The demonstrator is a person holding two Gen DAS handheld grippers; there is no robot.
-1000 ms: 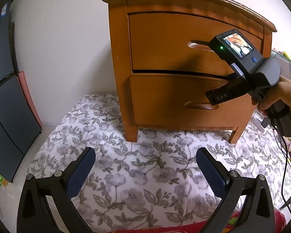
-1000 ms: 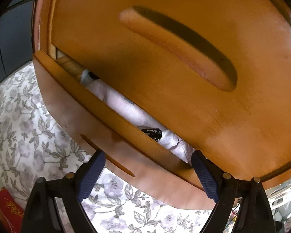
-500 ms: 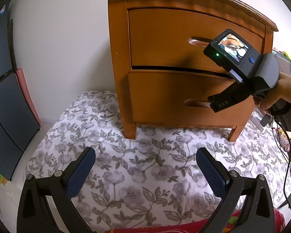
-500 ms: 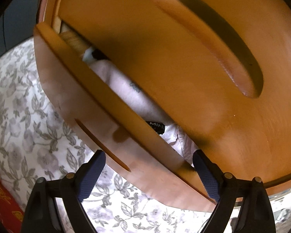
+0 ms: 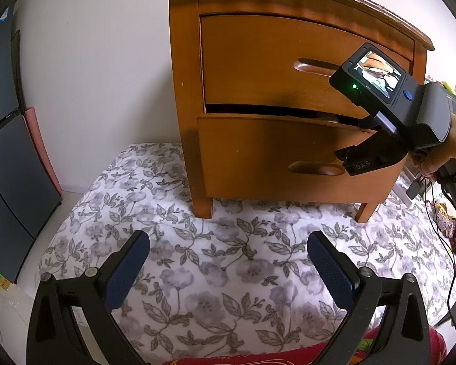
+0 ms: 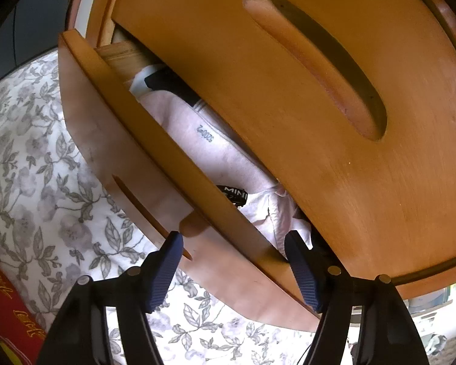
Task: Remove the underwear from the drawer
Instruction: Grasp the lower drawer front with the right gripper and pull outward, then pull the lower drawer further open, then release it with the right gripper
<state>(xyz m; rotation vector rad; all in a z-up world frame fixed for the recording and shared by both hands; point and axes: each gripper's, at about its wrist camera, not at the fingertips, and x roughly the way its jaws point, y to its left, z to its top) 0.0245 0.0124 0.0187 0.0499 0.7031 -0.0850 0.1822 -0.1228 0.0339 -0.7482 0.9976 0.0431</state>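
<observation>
A right gripper (image 6: 234, 251) straddles the front panel of a wooden nightstand's lower drawer (image 6: 112, 164), which stands slightly pulled out. Its jaws have just been closing but grip nothing yet: one finger is outside the panel, the other inside the gap. Pale pink underwear (image 6: 203, 149) lies in that gap, just beside the inner finger. The left gripper (image 5: 228, 261) hangs released above a floral sheet (image 5: 197, 258).

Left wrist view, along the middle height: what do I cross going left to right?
Dark panel → pink board → white wall → wooden nightstand → right tongs → hand.
</observation>
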